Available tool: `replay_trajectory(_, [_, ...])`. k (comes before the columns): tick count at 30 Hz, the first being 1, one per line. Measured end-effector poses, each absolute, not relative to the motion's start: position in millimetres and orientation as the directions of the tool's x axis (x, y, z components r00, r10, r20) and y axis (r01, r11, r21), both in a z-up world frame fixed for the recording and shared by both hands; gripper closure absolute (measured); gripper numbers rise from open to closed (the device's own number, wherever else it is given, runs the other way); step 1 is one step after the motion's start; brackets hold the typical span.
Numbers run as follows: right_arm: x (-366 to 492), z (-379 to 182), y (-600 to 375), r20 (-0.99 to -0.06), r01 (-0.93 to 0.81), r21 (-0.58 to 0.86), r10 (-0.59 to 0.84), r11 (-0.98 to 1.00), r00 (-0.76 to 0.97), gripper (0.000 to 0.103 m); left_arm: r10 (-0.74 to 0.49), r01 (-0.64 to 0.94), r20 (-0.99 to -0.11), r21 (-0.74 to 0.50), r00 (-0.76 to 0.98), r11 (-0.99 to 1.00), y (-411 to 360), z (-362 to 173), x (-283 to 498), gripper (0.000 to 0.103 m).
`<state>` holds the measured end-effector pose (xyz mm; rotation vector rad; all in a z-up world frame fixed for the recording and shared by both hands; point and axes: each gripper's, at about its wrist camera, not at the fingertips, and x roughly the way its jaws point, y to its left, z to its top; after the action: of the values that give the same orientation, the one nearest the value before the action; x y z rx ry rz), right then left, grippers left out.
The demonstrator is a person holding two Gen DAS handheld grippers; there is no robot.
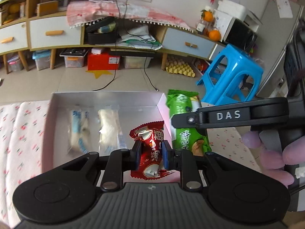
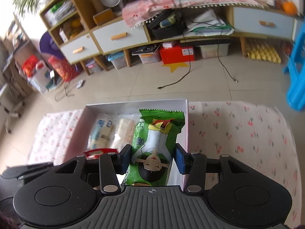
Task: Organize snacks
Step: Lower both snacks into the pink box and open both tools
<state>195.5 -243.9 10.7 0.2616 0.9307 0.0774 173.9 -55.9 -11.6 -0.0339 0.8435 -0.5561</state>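
Both grippers are matte black linkages with silver pivot screws, round side discs and a ribbed grey base plate bearing a small crosshair mark. The jaws carry blue pads [image 1: 165, 155]. The right gripper [image 1: 225, 117] reads "DAS" in white; its hand [image 1: 270, 156] wears a lilac glove.

In front of me a box [image 1: 106, 99] sits on the cloth-covered table [image 1: 21, 126], with two wrapped bars [image 1: 95, 127] side by side on its floor, towards its left. My left gripper [image 1: 151, 155] holds a candy [image 1: 150, 148] over the box's right part; my right gripper [image 2: 153, 159] holds a snack pack [image 2: 158, 143] just right of it.
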Motion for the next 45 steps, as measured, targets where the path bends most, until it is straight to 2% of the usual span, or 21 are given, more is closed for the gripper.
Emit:
replay_trajectory(4, [220,-3,-242,-0.805,0.031,0.196,0.142,0.98,0.576,0.056,-0.458,0.465,-0.716,-0.208,0.527,0.861,-62,-21,188,0.083])
replay_trajectory(16, [258,-29,-237,-0.825,0.029,0.147,0.107,0.989,0.554,0.056,-0.429,0.473,-0.741,-0.17,0.517,0.864,-68,-39,211,0.083])
replay_trajectory(33, [272,-39,-239,-0.82,0.036,0.155,0.108,0.987,0.561,0.056,-0.43,0.466,-0.73,-0.172,0.531,0.868,-68,-46,224,0.082])
replay_trajectory(36, [273,-37,-239,-0.816,0.036,0.155,0.107,0.987,0.568,0.056,-0.431,0.472,-0.73,-0.168,0.53,0.865,-69,-45,224,0.078])
replay_trajectory(37, [273,-36,-240,-0.816,0.04,0.159,0.109,0.986,0.568,0.054,-0.432,0.473,-0.729,-0.169,0.531,0.865,-69,-45,223,0.077])
replay_trajectory(38, [273,-35,-241,-0.815,0.045,0.165,0.11,0.985,0.569,0.048,-0.433,0.472,-0.727,-0.168,0.534,0.865,-69,-44,223,0.076])
replay_trajectory(45, [266,-19,-243,-0.799,0.053,0.179,0.114,0.982,0.59,0.039,-0.427,0.468,-0.721,-0.161,0.545,0.869,-67,-35,216,0.054])
